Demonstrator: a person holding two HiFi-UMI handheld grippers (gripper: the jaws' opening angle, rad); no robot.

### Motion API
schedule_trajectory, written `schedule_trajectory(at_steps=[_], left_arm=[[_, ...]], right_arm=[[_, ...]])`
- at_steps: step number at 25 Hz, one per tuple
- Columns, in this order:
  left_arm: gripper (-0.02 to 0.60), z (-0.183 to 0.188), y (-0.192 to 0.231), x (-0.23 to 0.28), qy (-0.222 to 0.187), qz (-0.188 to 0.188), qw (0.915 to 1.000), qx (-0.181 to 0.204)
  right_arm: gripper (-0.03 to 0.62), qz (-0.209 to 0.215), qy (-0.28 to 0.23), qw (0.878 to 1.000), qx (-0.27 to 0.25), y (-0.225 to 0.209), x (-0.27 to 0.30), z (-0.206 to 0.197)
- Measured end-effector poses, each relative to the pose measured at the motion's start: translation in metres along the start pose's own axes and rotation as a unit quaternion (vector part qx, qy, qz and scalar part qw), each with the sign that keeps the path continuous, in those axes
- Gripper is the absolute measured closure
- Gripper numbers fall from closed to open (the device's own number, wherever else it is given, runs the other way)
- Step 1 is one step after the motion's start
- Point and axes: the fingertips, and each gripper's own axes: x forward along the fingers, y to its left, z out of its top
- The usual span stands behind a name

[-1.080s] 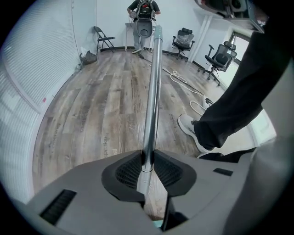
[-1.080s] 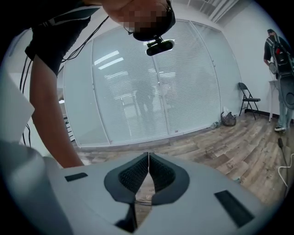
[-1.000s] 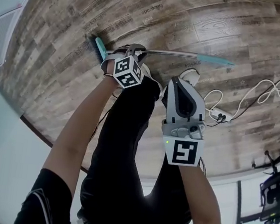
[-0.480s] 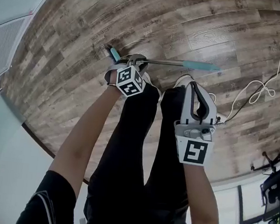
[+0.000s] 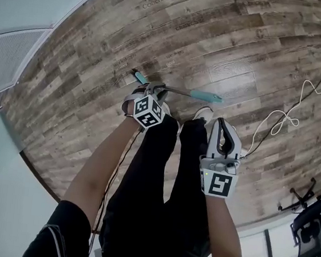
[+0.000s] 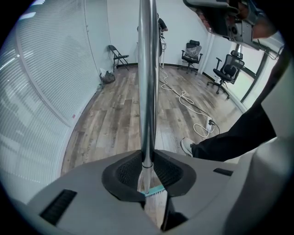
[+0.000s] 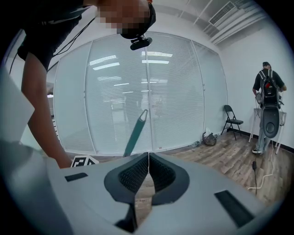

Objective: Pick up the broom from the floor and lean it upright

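Left gripper [image 6: 147,157] is part-closed and clamped on the broom [image 6: 147,82] at its metal pole, just above the teal head (can't tell if the head touches the floor [image 5: 97,77]). In the head view the pole runs right from the left gripper to its teal grip. Right gripper [image 7: 148,156] has its jaws pressed together on nothing; it sits right of the left gripper, apart from the broom, by a shoe [image 5: 204,111].

From my head, one camera looks steeply down at the wood floor [image 5: 84,87]. A close camera on my left gripper [image 6: 147,167] looks across that floor toward chairs [image 6: 192,50]. The one on my right gripper [image 7: 148,170] faces a glass wall [image 7: 119,101]. All three catch the broom [image 5: 179,91].
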Motion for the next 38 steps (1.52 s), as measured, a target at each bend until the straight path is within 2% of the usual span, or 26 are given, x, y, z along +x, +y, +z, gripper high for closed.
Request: schedule_trajectory(at_steps=[7, 10, 12, 14, 21, 24, 27, 31, 33, 35, 38], left_arm=[[0.491, 0.025, 0.022, -0.053, -0.024, 0.031, 0.9977, -0.055], [0.491, 0.039, 0.029, -0.081, -0.035, 0.039, 0.9955, -0.079], [0.491, 0.052, 0.034, -0.097, -0.045, 0.043, 0.9948, -0.081], [0.491, 0.067, 0.036, -0.115, -0.056, 0.048, 0.9944, -0.075], [0.491, 0.109, 0.046, -0.181, -0.098, 0.060, 0.9905, -0.077], [0.491, 0.108, 0.052, -0.213, -0.108, 0.069, 0.9878, -0.089], [0.491, 0.106, 0.060, -0.244, -0.116, 0.084, 0.9840, -0.105], [0.491, 0.092, 0.068, -0.271, -0.112, 0.100, 0.9786, -0.141], [0.491, 0.084, 0.076, -0.280, -0.107, 0.108, 0.9764, -0.153], [0.491, 0.076, 0.081, -0.288, -0.100, 0.113, 0.9764, -0.154], [0.491, 0.056, 0.084, -0.297, -0.080, 0.114, 0.9808, -0.137]], right_arm=[[0.574, 0.012, -0.007, 1.000, -0.028, -0.008, -0.018, 0.045], [0.574, 0.026, -0.032, 0.998, -0.045, 0.004, -0.024, 0.078], [0.574, 0.036, -0.053, 0.996, -0.057, 0.013, -0.026, 0.103], [0.574, 0.038, -0.043, 0.997, -0.053, 0.015, -0.033, 0.119], [0.574, 0.022, -0.065, 0.994, -0.081, -0.003, -0.054, 0.195], [0.574, 0.025, -0.080, 0.993, -0.085, 0.005, -0.061, 0.224], [0.574, 0.058, -0.106, 0.987, -0.103, 0.021, -0.069, 0.250], [0.574, 0.088, -0.106, 0.982, -0.133, 0.044, -0.074, 0.262], [0.574, 0.088, -0.100, 0.985, -0.113, 0.054, -0.069, 0.265], [0.574, 0.094, -0.097, 0.986, -0.099, 0.065, -0.065, 0.266], [0.574, 0.112, -0.100, 0.983, -0.107, 0.082, -0.059, 0.270]])
